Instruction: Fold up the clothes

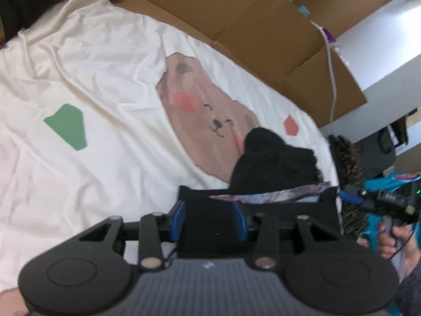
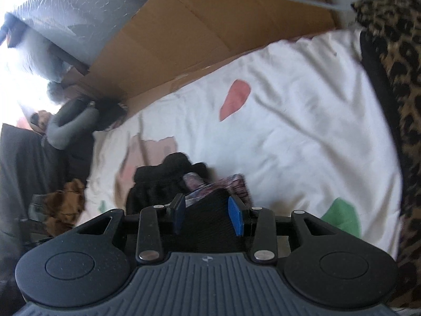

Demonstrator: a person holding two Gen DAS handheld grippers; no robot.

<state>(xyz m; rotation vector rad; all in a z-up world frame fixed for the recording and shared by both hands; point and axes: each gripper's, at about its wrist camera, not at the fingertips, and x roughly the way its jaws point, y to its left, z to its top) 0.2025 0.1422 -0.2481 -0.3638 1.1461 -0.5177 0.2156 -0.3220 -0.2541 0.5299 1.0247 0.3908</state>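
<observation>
A black garment (image 1: 273, 163) with a purple-and-white patterned inner edge (image 1: 276, 197) lies partly bunched on the white bear-print bed sheet (image 1: 105, 79). My left gripper (image 1: 210, 210) is shut on one end of its edge, black cloth filling the gap between the blue pads (image 1: 179, 218). The edge stretches rightwards to my right gripper (image 1: 351, 197), held by a hand (image 1: 389, 239). In the right wrist view the right gripper (image 2: 206, 208) is shut on the black garment (image 2: 163, 181), with the patterned edge (image 2: 215, 184) just past its pads (image 2: 235, 216).
Flattened cardboard (image 1: 250, 26) runs along the far side of the bed, with a white cable (image 1: 332, 79) over it. A leopard-print blanket (image 2: 394, 79) borders the sheet (image 2: 289, 131). Dark clothes (image 2: 71, 131) and a brown item (image 2: 65, 205) lie beside the sheet.
</observation>
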